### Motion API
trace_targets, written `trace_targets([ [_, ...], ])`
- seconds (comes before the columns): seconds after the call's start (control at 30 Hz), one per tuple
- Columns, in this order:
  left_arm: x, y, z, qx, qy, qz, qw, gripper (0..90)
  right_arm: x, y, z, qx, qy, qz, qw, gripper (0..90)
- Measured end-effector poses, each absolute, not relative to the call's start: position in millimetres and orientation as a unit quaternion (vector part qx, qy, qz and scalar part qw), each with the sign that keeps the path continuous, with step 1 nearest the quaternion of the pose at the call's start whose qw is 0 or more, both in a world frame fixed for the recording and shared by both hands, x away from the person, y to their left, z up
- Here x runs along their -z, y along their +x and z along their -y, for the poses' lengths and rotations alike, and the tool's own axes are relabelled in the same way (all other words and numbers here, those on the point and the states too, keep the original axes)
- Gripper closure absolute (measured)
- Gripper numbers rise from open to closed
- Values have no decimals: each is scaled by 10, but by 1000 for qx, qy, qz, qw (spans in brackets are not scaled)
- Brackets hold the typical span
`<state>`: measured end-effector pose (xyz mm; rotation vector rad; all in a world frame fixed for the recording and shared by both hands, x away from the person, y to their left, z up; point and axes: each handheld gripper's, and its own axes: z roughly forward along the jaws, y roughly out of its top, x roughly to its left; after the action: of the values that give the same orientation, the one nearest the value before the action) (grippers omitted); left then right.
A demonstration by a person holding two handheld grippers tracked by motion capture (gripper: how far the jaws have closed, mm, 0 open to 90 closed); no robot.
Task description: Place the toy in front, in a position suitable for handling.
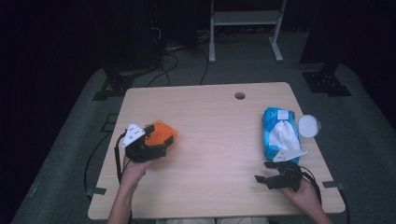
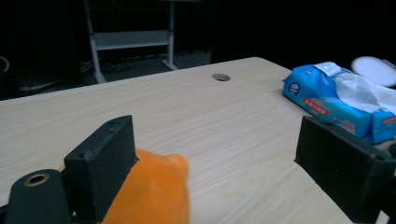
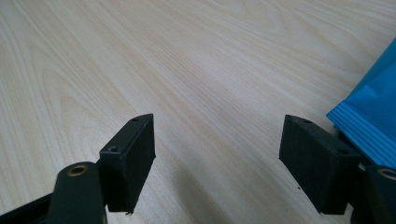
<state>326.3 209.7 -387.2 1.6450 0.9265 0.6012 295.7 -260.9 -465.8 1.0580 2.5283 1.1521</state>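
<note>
An orange soft object lies on the left part of the wooden table. My left gripper is right at it, open. In the left gripper view the orange object rests against the inner side of the left jaw, and the wide gap of my left gripper is otherwise bare. A blue tissue pack with a white tissue sticking out lies at the right. My right gripper sits just in front of it, open and holding nothing. In the right gripper view a corner of the blue pack lies beside the right jaw of my right gripper.
A white round lid lies beside the tissue pack near the table's right edge. A cable hole is near the far edge. Beyond the table stand a white metal frame, dark stands, and cables on the floor.
</note>
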Motion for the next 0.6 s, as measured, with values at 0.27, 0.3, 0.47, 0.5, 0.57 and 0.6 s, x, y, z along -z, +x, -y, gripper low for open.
trace_targets([
  [0.27,3951,3287,-2256,-309,684,-414,515,117,4661,2952,2585,-384,352,-850,83,257],
  [0.3,3969,3295,-2273,-311,682,-419,513,116,4656,2951,2581,-384,350,-850,84,257],
  [0.47,4075,3349,-2364,-304,678,-439,505,114,4653,2945,2568,-382,346,-853,85,257],
  [0.5,4093,3356,-2379,-304,677,-444,503,114,4653,2944,2568,-382,346,-852,85,257],
  [0.57,4130,3372,-2414,-303,677,-449,499,113,4652,2943,2566,-383,347,-852,85,257],
  [0.6,4148,3380,-2427,-301,675,-453,498,113,4652,2943,2565,-383,346,-852,85,257],
])
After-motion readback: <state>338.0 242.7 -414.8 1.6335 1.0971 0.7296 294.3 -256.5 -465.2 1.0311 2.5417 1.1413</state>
